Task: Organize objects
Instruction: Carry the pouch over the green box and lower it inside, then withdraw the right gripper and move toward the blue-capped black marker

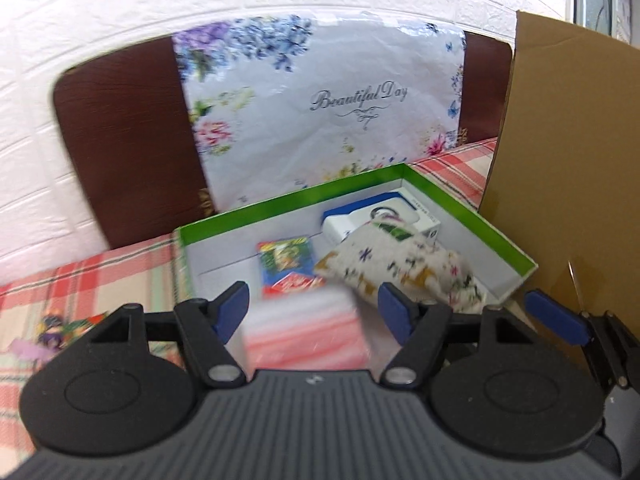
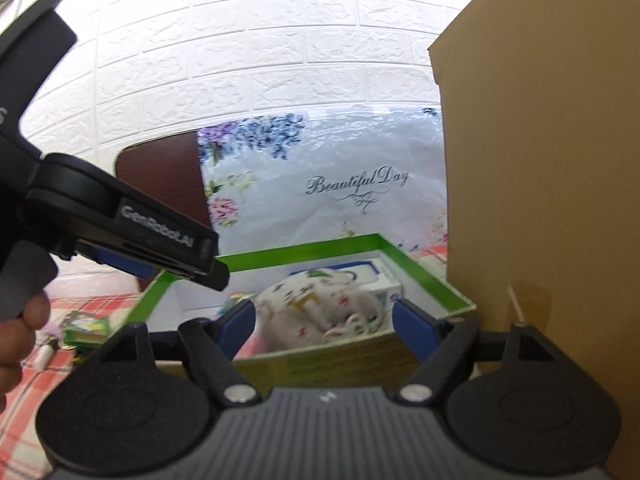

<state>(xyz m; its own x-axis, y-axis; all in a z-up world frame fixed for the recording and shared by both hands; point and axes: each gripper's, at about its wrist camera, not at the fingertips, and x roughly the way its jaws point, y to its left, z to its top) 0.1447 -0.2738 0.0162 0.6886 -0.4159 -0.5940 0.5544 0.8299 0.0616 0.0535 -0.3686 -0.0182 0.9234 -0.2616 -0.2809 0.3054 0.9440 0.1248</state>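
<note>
A green-rimmed white box (image 1: 288, 196) stands on the checked tablecloth. Inside lie a red and green card pack (image 1: 286, 266), a white and blue carton (image 1: 384, 220) and a patterned cloth pouch (image 1: 404, 260). My left gripper (image 1: 312, 308) is open above the box's near edge, with a blurred pink and white object (image 1: 304, 332) between its fingers; whether they touch it I cannot tell. My right gripper (image 2: 324, 320) is open, just before the pouch (image 2: 320, 304) in the box (image 2: 304, 254). The left gripper's body (image 2: 132, 220) shows at the left of the right wrist view.
A tall cardboard box (image 1: 568, 152) stands close on the right, also in the right wrist view (image 2: 540, 160). A floral "Beautiful Day" bag (image 1: 320, 108) leans on a brown board (image 1: 128, 140) against the white brick wall. Small items (image 2: 86, 326) lie on the cloth at left.
</note>
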